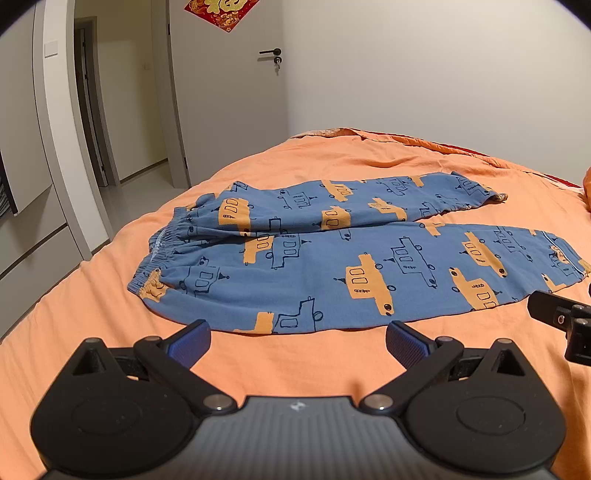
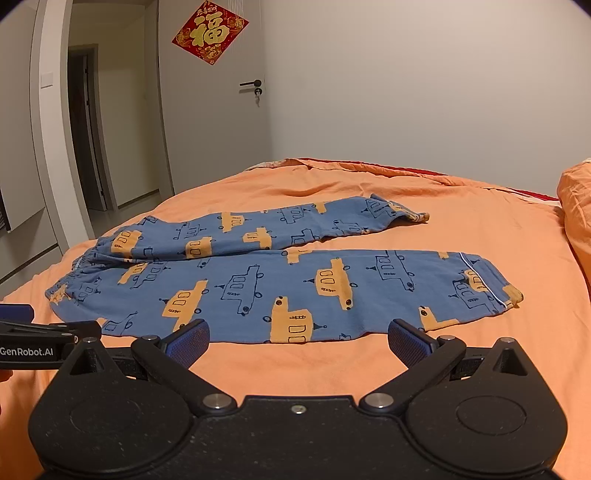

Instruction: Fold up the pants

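Blue pants (image 1: 332,258) printed with orange and outlined cars lie flat on the orange bedsheet (image 1: 295,369), waistband to the left, both legs stretched to the right. The same pants (image 2: 280,288) fill the middle of the right wrist view. My left gripper (image 1: 297,341) hovers open just short of the near leg's edge, nothing between its blue pads. My right gripper (image 2: 298,341) is also open and empty, near the same edge further right. Part of the right gripper (image 1: 565,325) shows at the right rim of the left wrist view; part of the left gripper (image 2: 40,343) shows at the left of the right wrist view.
An orange pillow (image 2: 576,218) lies at the bed's right side. Beyond the bed stand a white wall and an open door (image 2: 214,122) with a red paper decoration (image 2: 209,31). The bed's left edge drops toward the floor near a doorway (image 1: 110,122).
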`<state>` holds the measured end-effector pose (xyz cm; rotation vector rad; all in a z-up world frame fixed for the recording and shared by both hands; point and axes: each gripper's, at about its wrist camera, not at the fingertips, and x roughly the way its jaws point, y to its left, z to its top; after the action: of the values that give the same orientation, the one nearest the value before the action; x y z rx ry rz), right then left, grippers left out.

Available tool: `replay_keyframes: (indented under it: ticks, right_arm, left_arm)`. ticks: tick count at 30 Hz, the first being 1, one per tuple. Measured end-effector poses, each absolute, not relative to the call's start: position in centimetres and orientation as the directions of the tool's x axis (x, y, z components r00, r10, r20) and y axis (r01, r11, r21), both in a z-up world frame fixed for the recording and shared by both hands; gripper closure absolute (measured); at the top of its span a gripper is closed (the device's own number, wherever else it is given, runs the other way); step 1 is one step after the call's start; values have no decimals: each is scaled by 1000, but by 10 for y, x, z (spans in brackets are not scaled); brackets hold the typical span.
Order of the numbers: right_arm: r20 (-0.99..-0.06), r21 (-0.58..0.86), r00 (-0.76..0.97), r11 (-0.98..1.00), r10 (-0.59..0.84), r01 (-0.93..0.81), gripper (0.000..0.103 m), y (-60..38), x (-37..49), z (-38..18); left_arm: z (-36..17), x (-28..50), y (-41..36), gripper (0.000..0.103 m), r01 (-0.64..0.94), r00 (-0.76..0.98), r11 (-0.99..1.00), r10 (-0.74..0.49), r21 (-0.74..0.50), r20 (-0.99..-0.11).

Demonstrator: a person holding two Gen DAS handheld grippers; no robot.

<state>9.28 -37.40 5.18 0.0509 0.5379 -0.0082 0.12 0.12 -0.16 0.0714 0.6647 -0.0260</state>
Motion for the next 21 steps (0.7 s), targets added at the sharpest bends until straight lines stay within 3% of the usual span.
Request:
replay_keyframes:
  ticks: [21]
  right_arm:
    - [-514, 44, 858, 999, 0, 26, 1, -374, 93, 52]
  left_arm:
    - [-2, 3, 2, 0, 48, 785, 997, 1, 63, -620]
